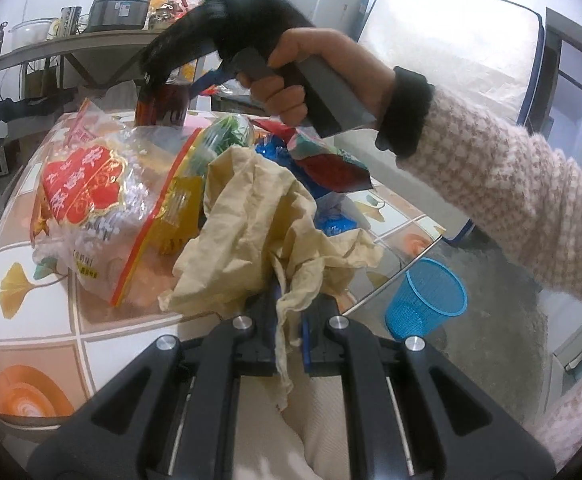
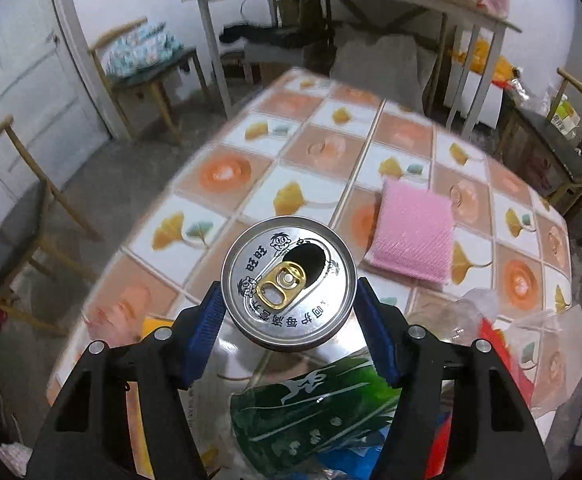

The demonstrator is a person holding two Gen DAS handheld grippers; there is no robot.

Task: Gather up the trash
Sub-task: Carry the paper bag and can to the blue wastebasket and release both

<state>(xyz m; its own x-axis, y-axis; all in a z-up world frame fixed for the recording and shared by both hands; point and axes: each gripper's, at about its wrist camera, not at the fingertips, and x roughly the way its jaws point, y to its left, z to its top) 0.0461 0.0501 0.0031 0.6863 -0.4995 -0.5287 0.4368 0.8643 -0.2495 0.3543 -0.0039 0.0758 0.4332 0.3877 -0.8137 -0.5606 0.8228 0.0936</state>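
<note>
Left tool (image 1: 287,322): jaws pinched nearly together on a crumpled beige paper (image 1: 267,216); a strip of it hangs down between the pads, the bulk bunched above the fingertips; paper lifted over the near edge of the table (image 1: 31,340), which has a tiled cloth with ginkgo leaves and orange flowers.

Behind the paper, on the table: clear snack bag with a red label (image 1: 87,196), yellow wrapper (image 1: 181,216), blue packaging (image 1: 279,152), red-and-teal wrapper (image 1: 331,160); all heaped close, touching or overlapping.

Blue mesh basket (image 1: 427,300) stands on the floor just off the table's right edge, upright, mouth open upward.

Right tool (image 2: 289,308): jaws partly apart, blue pads set on either side of an opened drink can (image 2: 289,280); the pads meet the can's sides just under the rim, so it reads as gripped; the can is upright, gold tab folded back, opening dark. In the left wrist view the same tool (image 1: 163,80) is seen from the side, held by the person's right hand (image 1: 311,76), with the can's dark red body below it, over the far part of the trash heap; whether the can's base rests on the table cannot be told.

Pink sponge cloth (image 2: 413,236) lies flat on the table beyond the can, well apart; green printed wrapper (image 2: 315,408) below the can, near the right tool's base.
</note>
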